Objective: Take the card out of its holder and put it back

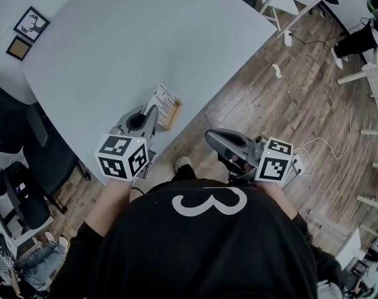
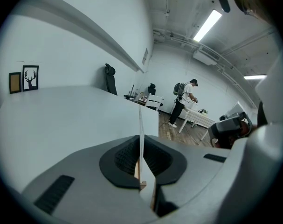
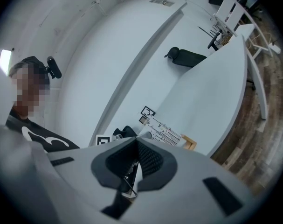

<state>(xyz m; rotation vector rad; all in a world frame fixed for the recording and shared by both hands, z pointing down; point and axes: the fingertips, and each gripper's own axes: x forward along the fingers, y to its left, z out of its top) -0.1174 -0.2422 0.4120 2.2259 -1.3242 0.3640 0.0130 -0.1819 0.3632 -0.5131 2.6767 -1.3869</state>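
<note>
so, head view: card [image 1: 163,100] stands in its wooden holder [image 1: 174,116], left gripper [image 1: 152,113] at the holder's near side, right gripper [image 1: 211,136] well away from the holder, over the floor [image 1: 288,92]. left gripper view: jaws clenched on the card's edge above the holder; best to lift straight up, no twist. right gripper view: jaws closed, empty.

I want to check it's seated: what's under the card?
A wooden holder on the table carries the card. The left gripper, shut on the card, covers its near end; the slot itself cannot be seen.
</note>
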